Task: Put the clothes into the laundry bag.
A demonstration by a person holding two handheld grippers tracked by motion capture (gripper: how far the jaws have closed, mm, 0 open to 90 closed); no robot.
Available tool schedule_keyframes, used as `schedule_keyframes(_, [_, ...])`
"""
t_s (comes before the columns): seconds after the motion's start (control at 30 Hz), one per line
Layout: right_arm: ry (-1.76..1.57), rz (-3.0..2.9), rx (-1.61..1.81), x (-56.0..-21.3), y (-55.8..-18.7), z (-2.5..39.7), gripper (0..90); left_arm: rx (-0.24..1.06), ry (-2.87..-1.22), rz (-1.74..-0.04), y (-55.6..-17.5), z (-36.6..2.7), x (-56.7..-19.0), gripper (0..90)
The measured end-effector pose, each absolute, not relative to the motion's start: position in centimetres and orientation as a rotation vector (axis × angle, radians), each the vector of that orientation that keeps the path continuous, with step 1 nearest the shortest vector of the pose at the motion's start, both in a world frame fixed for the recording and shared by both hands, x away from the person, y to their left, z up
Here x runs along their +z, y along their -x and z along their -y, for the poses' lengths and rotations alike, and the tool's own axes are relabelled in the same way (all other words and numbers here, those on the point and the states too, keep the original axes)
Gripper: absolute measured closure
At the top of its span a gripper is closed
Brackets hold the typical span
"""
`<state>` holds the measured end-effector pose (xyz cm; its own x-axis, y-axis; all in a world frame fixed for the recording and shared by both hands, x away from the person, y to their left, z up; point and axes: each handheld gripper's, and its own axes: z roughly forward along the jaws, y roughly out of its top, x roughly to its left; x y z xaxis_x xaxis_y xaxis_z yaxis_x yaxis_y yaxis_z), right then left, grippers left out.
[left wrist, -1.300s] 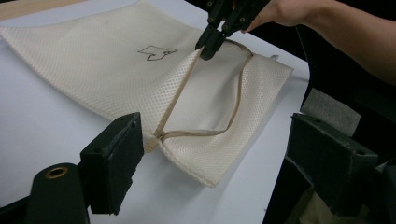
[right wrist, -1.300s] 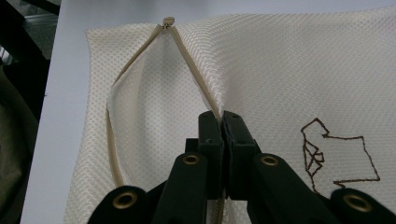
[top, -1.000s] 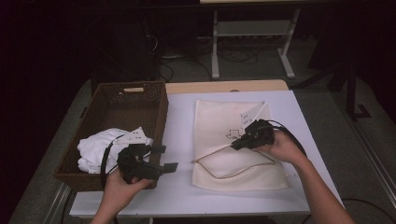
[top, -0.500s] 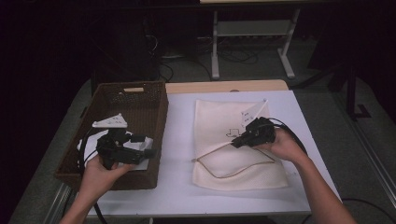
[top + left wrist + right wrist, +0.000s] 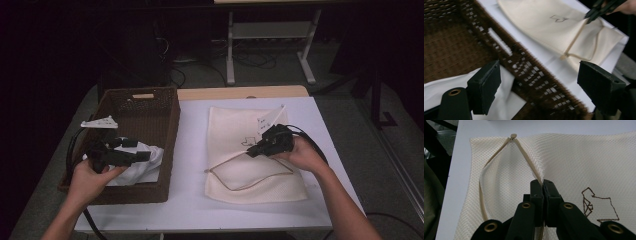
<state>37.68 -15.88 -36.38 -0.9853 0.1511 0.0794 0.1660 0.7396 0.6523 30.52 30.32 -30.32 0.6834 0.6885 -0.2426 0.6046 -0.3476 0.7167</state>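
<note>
Starting at the left edge of the bench (image 5: 192, 210): a dark woven basket (image 5: 167, 130) is recorded, with white cloth (image 5: 145, 162) lying in its near half. The left tongs (image 5: 142, 156) are held over that cloth inside the basket; in the left gripper view the jaws are spread wide, with nothing between them, one pad over the cloth (image 5: 454, 85) and the other out past the basket wall (image 5: 529, 72).

Centre to right: a cream mesh laundry bag (image 5: 235, 137) is laid flat on the bench, just beside the basket but apart from it. Its mouth is edged by a tan zipper band (image 5: 250, 177), parted into a loop. A brown stitched emblem (image 5: 599, 205) is noted on the upper panel.

Right: the right tongs (image 5: 252, 151) are pressed together on the upper lip of the zipper band (image 5: 529, 162), lifting it so the opening is held agape.

Risks, as judged:
- The thin band may slip from the pinch if it is pulled sideways, letting the mouth fall shut.
- With the left jaws straddling the basket wall, wicker may be caught rather than cloth.
- A shallow bite may gather only one fold of cloth, so that the rest drags on the basket rim.
</note>
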Motion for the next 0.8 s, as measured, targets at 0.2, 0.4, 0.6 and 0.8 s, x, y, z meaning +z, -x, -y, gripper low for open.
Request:
schedule_keyframes(0.2, [0.263, 2.911, -1.098, -36.3, -37.7, 15.9, 86.4, 0.187, -2.124, -1.071, -31.4, -32.2, -30.6, 18.5])
schedule_keyframes(0.4, [0.265, 2.909, -1.105, -36.3, -37.7, 16.0, 86.4, 0.222, -2.176, -1.146, -32.1, -33.8, -30.9, 18.5])
schedule_keyframes(0.6, [0.258, 2.911, -1.102, -36.3, -37.8, 15.9, 86.4, 0.270, -2.275, -1.214, -32.5, -34.9, -32.0, 18.1])
schedule_keyframes(0.8, [0.264, 2.906, -1.107, -36.4, -37.8, 15.9, 86.3, 0.305, -2.309, -1.256, -32.5, -35.3, -32.4, 17.8])
